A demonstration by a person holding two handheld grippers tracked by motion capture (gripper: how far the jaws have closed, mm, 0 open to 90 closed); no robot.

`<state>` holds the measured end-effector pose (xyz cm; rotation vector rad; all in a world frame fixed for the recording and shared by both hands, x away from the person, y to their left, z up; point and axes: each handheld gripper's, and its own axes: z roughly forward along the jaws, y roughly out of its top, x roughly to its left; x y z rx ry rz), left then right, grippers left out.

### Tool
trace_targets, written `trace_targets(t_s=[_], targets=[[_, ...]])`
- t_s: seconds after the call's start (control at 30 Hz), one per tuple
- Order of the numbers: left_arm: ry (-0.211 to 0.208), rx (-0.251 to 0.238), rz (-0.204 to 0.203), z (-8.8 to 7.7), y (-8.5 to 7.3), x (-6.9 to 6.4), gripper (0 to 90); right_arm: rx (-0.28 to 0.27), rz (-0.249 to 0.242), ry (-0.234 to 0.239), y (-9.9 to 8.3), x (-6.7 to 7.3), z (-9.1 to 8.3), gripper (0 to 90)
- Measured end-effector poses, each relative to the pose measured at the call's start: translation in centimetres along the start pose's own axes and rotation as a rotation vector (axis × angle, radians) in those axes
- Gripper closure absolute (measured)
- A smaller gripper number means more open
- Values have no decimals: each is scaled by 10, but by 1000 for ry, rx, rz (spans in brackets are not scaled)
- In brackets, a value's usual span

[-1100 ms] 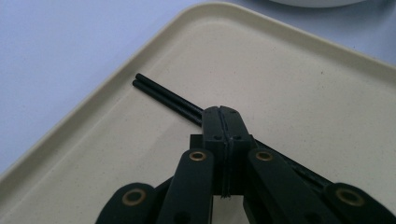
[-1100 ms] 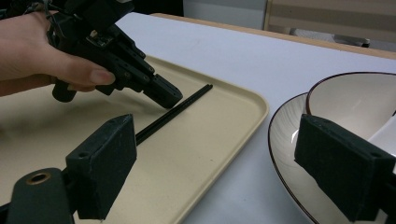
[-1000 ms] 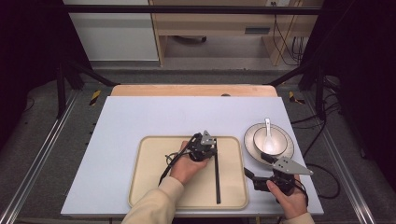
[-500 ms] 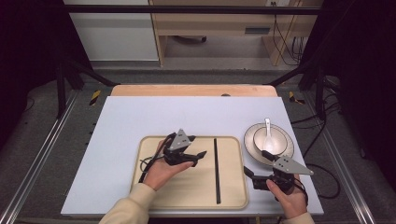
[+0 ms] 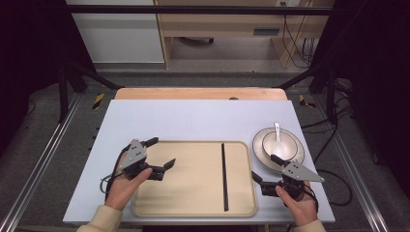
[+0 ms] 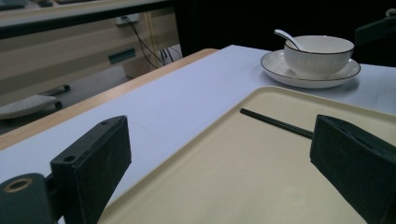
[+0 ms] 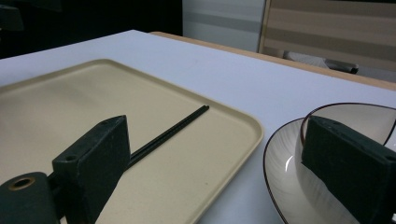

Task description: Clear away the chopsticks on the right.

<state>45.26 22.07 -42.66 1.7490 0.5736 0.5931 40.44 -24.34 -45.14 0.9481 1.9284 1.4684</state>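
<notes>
My left gripper [image 5: 161, 157] has just been opening, nothing between its jaws, over the tray [image 5: 193, 205]. The chopsticks [image 5: 224, 176] look like one stick. My right gripper [image 5: 263, 170] gapes empty beside the tray.

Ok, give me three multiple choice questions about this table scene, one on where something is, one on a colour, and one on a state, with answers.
1. Where do the thin black chopsticks lie?
A. in the white ceramic bowl
B. on the beige rectangular tray
C. on the bare table

2. What colour is the spoon in the white ceramic bowl?
A. white
B. black
C. red

3. How do the jaws of the left gripper stand?
A. shut on the chopsticks
B. shut on nothing
C. open, nothing between them

Answers: 1 B, the high view shows them on the tray's right part. 2 A, it matches the bowl on its round plate. 3 C, the left gripper view shows the jaws apart; they have just been opening.
</notes>
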Motion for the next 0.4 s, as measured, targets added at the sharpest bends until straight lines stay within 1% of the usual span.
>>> trace_targets(t_s=[0.03,0.07,0.17,0.2,0.23,0.33,0.4], targets=[[0,0,0,0,0,0,50,0,0,0,0,0,0,79],[10,-13,-2,-6,-2,3,50,-13,-10,-4,0,0,0,79],[30,-49,-4,-25,-9,10,48,-25,-18,-9,1,0,-1,79],[44,-64,-10,-36,-16,14,39,-36,-22,-14,1,0,-2,79],[44,-64,-10,-36,-16,14,36,-36,-22,-14,1,0,-2,79],[54,-80,-20,-50,-27,19,31,-50,-24,-19,0,-1,-3,78],[47,-82,-22,-56,-33,21,22,-52,-23,-24,0,-1,-3,74]])
